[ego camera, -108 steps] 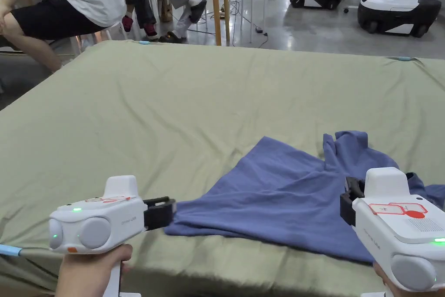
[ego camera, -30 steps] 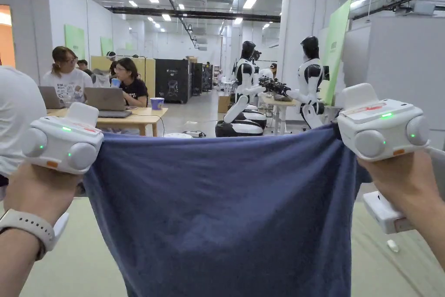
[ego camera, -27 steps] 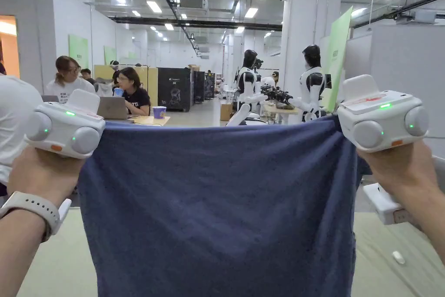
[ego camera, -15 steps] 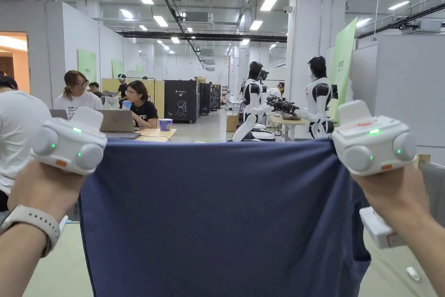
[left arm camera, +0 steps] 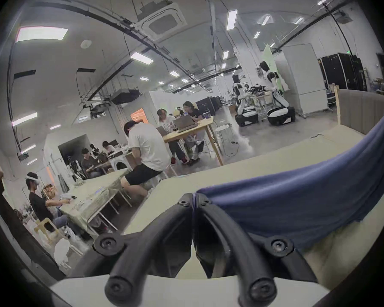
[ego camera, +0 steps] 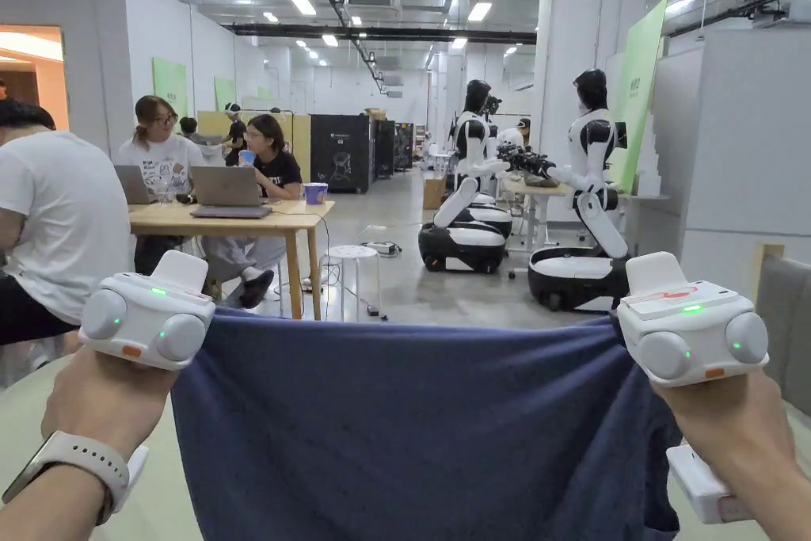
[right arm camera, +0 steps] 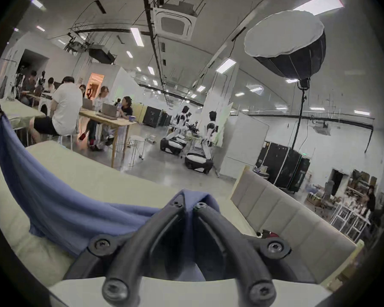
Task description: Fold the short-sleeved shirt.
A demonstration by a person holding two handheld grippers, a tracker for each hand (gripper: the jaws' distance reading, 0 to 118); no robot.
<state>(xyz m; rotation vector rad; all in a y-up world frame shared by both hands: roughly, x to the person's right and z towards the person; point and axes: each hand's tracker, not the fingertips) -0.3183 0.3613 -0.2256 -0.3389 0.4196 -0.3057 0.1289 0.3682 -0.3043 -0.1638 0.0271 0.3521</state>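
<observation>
Since half a second ago the shirt (ego camera: 420, 424) and both grippers have dropped lower against the room behind. The shirt hangs stretched in the air above the green-covered bed (left arm camera: 242, 165), its top edge taut between the two grippers. The left gripper (left arm camera: 193, 201) has its jaws clamped on one corner, the right gripper (right arm camera: 190, 205) likewise on the other. Beyond the shirt stand a wooden desk (ego camera: 261, 219) with laptops, a white stool (ego camera: 352, 253), seated people and two white robots (ego camera: 578, 194).
</observation>
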